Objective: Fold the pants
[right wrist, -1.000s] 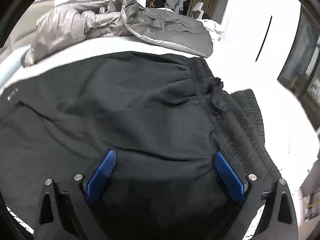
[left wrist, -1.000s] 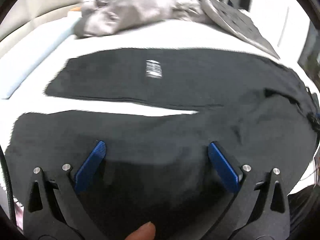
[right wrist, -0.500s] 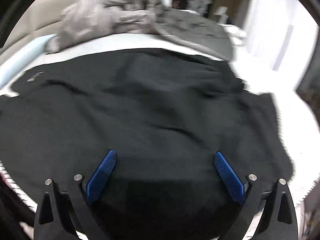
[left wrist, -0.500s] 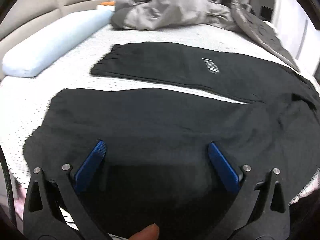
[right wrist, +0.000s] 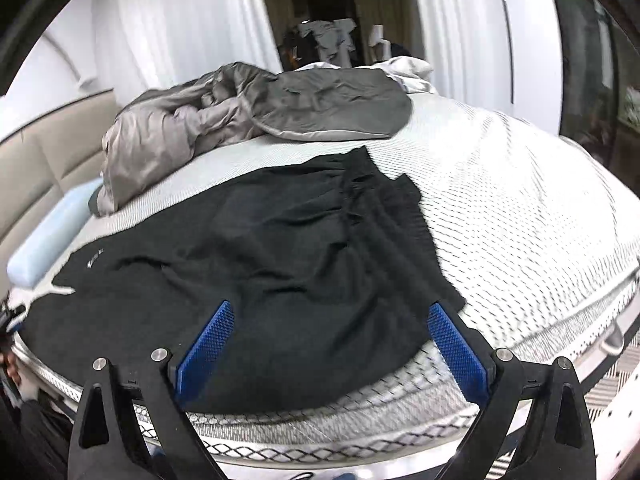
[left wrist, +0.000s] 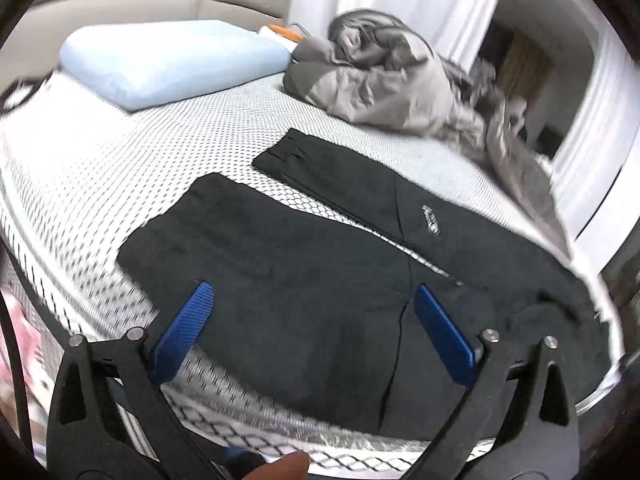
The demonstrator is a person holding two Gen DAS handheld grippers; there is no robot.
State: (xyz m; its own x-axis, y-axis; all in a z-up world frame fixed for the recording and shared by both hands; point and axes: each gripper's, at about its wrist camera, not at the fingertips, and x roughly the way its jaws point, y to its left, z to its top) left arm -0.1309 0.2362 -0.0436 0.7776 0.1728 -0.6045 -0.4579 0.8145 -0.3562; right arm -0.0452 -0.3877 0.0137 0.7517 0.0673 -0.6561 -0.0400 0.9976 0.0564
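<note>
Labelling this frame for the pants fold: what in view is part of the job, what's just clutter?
Job:
- black pants, spread flat on the bed, legs apart
- left gripper, jaws closing, nothing between them
- right gripper, open, empty

Clutter:
- grey duvet, bunched at the far side
- light blue pillow
- white mesh mattress

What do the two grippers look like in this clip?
Both look alike. The left gripper and right gripper each have two flat blue pads with a fine knurled texture, set on black frames with triangular cut-outs and silver rivets. A thin black cable runs along the left edge of the left wrist view. A bare fingertip shows below the left gripper; no sleeve is visible.
</note>
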